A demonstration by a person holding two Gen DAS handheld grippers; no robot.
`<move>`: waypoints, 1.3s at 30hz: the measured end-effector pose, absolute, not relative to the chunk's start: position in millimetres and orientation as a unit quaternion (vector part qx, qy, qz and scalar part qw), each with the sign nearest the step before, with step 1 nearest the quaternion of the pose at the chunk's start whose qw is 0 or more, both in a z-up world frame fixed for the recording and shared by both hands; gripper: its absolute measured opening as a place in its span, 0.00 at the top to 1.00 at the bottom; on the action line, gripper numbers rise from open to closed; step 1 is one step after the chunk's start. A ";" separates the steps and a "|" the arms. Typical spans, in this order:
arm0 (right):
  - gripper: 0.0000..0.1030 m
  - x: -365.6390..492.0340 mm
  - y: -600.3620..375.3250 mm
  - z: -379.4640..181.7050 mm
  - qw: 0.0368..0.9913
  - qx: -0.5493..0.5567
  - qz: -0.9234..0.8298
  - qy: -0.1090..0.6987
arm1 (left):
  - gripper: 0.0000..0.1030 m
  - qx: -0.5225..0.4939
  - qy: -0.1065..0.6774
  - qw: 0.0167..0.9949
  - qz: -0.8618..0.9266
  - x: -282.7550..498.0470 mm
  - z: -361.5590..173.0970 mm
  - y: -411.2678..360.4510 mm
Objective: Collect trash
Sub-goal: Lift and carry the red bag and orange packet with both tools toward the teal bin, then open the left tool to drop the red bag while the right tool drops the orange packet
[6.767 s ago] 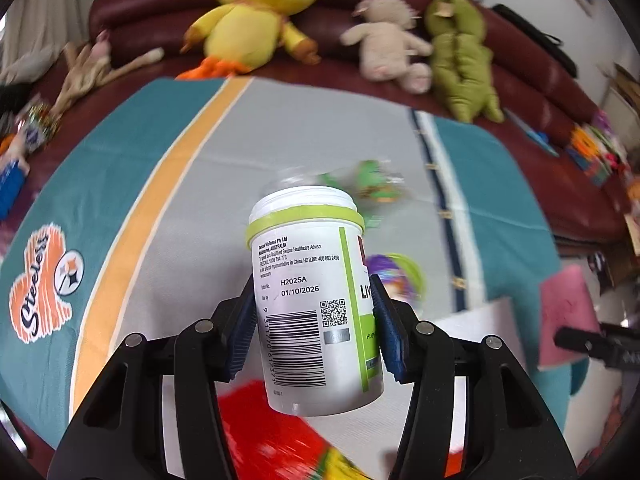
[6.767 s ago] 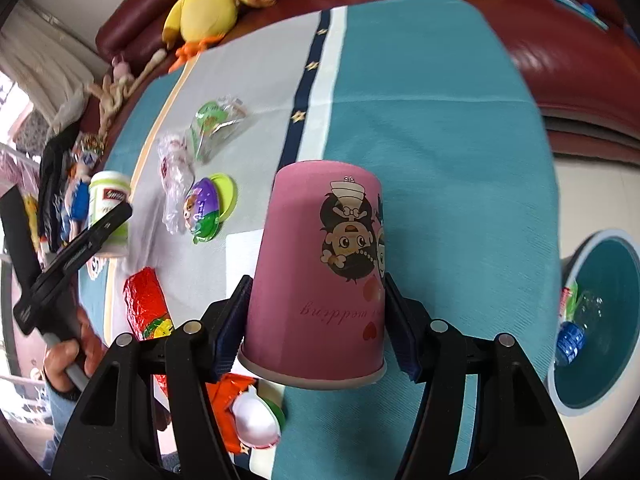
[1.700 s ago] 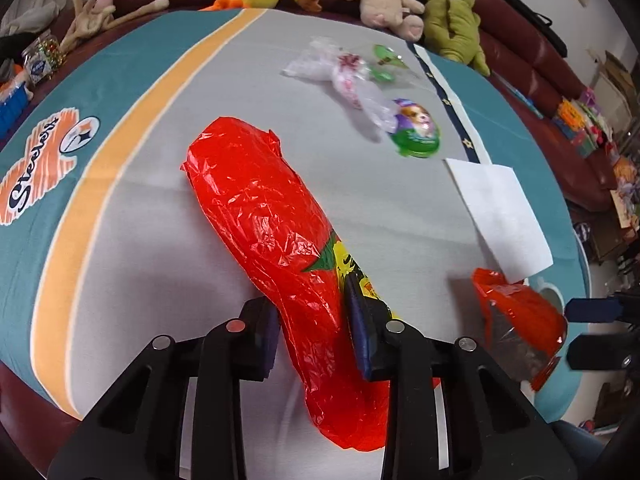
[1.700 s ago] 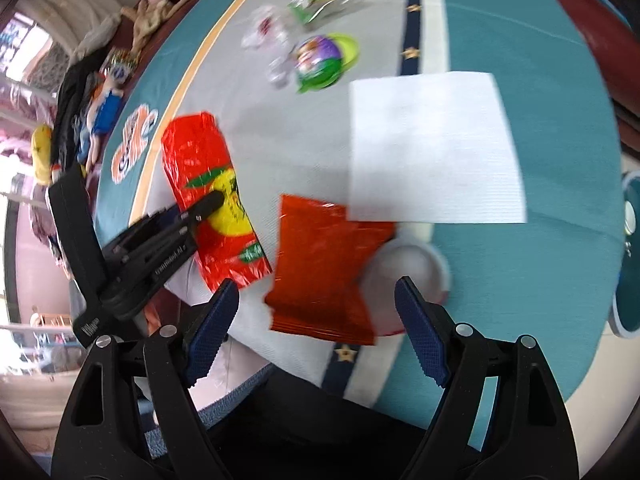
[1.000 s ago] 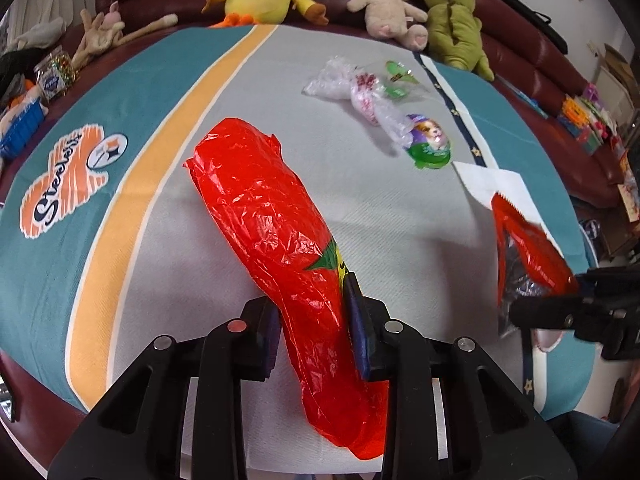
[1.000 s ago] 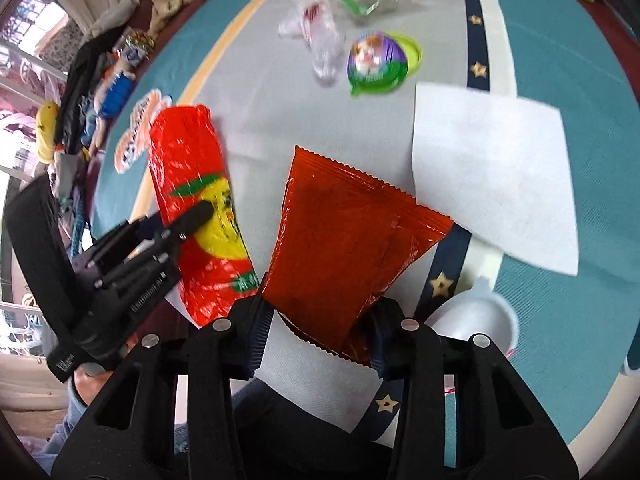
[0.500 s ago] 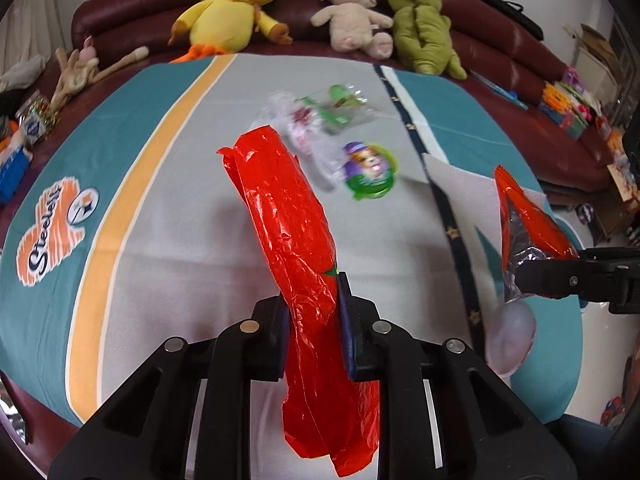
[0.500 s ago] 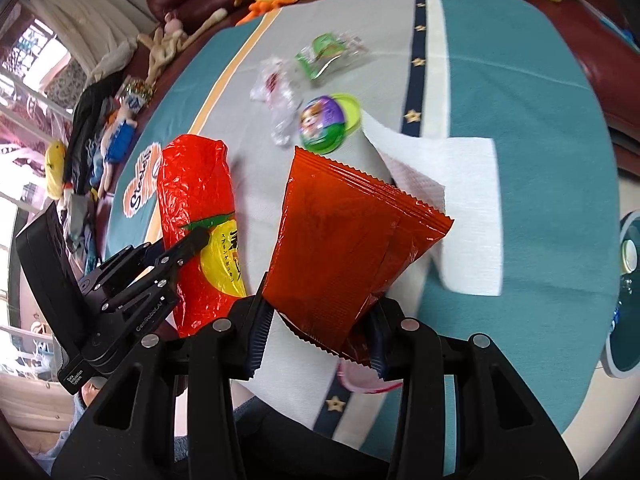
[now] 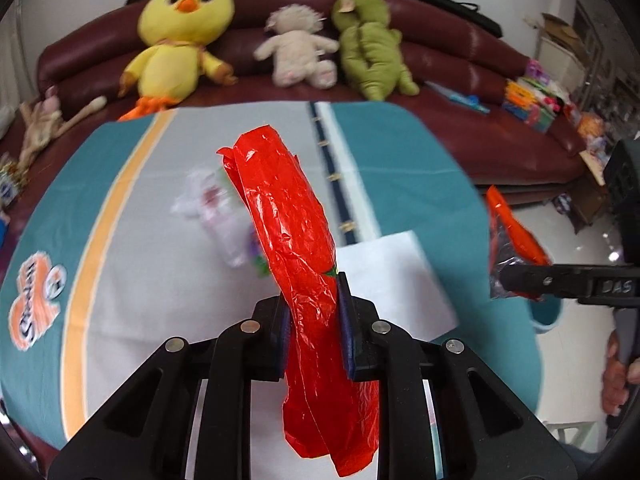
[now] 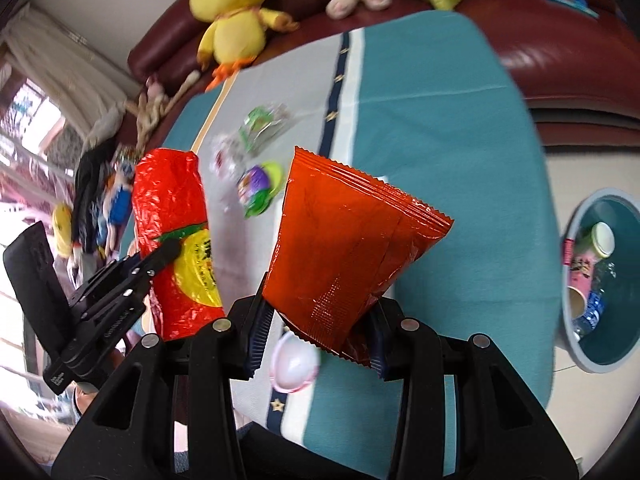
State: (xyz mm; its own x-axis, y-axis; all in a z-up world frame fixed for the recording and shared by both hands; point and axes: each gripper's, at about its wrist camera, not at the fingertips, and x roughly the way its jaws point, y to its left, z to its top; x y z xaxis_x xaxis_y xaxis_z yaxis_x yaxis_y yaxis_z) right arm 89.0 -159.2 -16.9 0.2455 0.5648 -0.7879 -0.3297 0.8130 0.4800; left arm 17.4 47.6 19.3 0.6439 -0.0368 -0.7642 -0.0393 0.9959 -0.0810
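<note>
My left gripper (image 9: 314,326) is shut on a long crinkled red plastic bag (image 9: 286,216), lifted off the table; from the right wrist view the same red bag (image 10: 176,236) shows a yellow label. My right gripper (image 10: 316,338) is shut on a dark orange snack packet (image 10: 348,252), also in the air; the packet (image 9: 514,232) appears at the right of the left wrist view. A teal trash bin (image 10: 600,280) with cups and bottles stands on the floor at the right. Clear wrappers (image 10: 260,128), a purple-green capsule (image 10: 260,186) and a white napkin (image 9: 394,272) lie on the table.
The table carries a teal, grey and orange cloth (image 9: 120,216). A white dome lid (image 10: 294,364) lies near its front edge. A dark red sofa (image 9: 460,44) with a yellow chick (image 9: 180,36), a cream toy and a green toy runs behind. A hand (image 9: 622,372) holds the right gripper.
Both grippers rose and moved right with their bags off the table. The red bag now hangs free. The trash bin has come further into the right wrist view.
</note>
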 end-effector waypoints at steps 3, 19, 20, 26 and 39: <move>0.62 96.3 -192.2 -13.8 0.792 0.128 0.268 0.534 | 0.80 -0.031 0.419 0.907 -0.026 32.6 27.8 19.2; 0.62 102.9 -434.4 -48.7 0.822 0.248 0.094 0.504 | 0.80 0.055 0.476 0.851 -0.213 118.8 -7.4 -218.5; 0.62 102.8 -445.7 -55.0 0.820 0.256 0.088 0.505 | 0.80 0.059 0.481 0.847 -0.218 122.4 -12.2 -230.8; 0.62 102.8 -485.3 -87.9 0.803 0.284 0.073 0.519 | 0.80 0.075 0.511 0.822 -0.241 145.4 -42.8 -286.9; 0.62 108.5 -533.0 -116.7 0.788 0.313 0.043 0.528 | 0.39 0.076 0.541 0.795 -0.263 177.6 -89.8 -354.6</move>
State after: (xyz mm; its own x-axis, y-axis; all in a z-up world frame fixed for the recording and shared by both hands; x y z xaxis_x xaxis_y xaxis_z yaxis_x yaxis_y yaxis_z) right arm 108.5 -533.0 -116.7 0.4379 0.3982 -0.8060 0.2632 0.8005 0.5385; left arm 177.6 -354.6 -89.8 0.2766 -0.3362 -0.9003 0.5002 0.8503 -0.1639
